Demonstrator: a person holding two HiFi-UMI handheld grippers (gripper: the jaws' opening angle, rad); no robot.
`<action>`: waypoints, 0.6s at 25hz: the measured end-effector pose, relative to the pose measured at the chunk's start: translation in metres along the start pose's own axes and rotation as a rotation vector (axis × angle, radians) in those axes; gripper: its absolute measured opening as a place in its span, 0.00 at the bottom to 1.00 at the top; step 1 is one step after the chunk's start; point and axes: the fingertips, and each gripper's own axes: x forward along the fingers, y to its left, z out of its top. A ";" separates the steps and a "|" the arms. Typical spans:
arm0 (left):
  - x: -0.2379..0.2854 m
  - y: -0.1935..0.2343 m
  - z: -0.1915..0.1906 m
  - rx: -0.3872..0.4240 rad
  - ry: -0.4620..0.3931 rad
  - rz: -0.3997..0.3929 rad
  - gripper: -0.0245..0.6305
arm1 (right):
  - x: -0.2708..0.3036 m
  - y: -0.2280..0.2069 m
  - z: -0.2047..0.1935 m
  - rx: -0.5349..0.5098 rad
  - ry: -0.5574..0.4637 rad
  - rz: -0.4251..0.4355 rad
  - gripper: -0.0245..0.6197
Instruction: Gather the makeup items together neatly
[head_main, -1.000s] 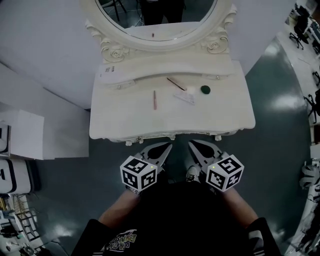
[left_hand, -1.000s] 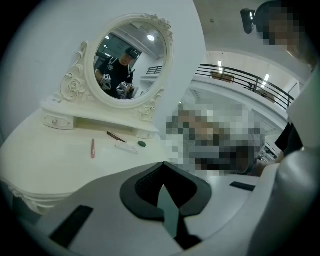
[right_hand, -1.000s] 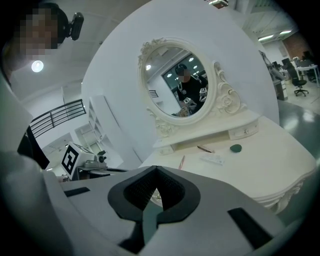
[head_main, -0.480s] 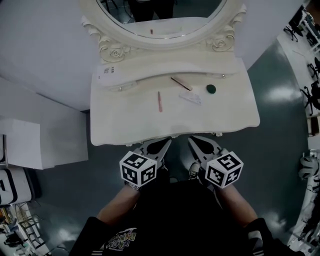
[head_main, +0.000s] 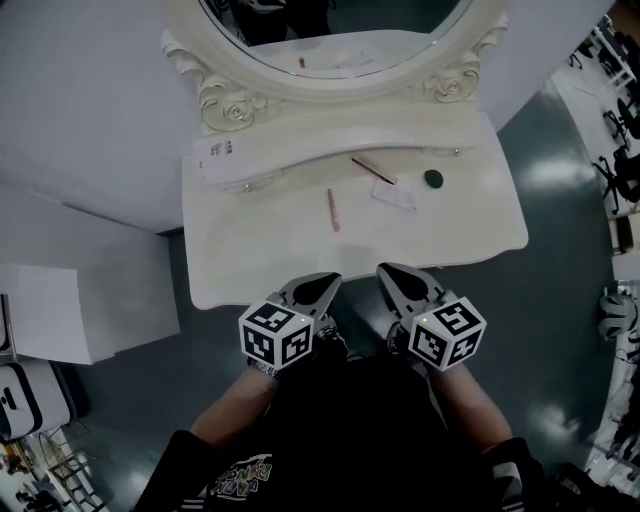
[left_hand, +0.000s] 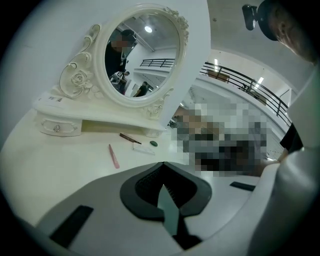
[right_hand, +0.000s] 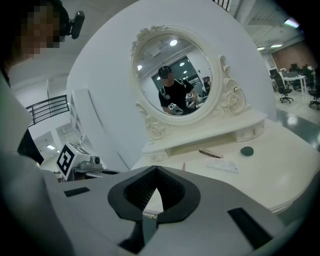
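Several makeup items lie on the white dressing table (head_main: 250, 240): a pink pencil (head_main: 333, 210), a brown pencil (head_main: 373, 170), a flat white packet (head_main: 395, 198) and a small dark green round piece (head_main: 433, 178). My left gripper (head_main: 325, 283) and right gripper (head_main: 390, 272) hover side by side at the table's front edge, short of the items, both shut and empty. In the left gripper view the pink pencil (left_hand: 114, 156), brown pencil (left_hand: 130, 138), packet (left_hand: 144, 149) and green piece (left_hand: 153, 143) lie ahead of the left gripper (left_hand: 161, 165). The right gripper (right_hand: 156, 167) faces the brown pencil (right_hand: 210, 154), packet (right_hand: 222, 166) and green piece (right_hand: 246, 150).
An oval mirror (head_main: 340, 40) in a carved frame stands on a raised shelf (head_main: 300, 140) with small drawers at the back of the table. A white label (head_main: 215, 150) lies on the shelf's left end. A white box (head_main: 60, 300) stands on the floor at left.
The table has come nearer to me; both grippers now sit at its front edge instead of well short of it. The items have not moved on the table.
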 end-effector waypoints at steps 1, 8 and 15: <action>-0.001 0.003 0.001 0.005 0.005 -0.008 0.05 | 0.003 0.001 0.001 0.002 -0.004 -0.010 0.08; -0.005 0.016 0.010 0.034 0.020 -0.049 0.05 | 0.013 -0.001 0.006 -0.004 -0.027 -0.079 0.08; -0.001 0.019 0.015 0.036 0.028 -0.062 0.05 | 0.010 -0.023 0.016 -0.023 -0.027 -0.139 0.09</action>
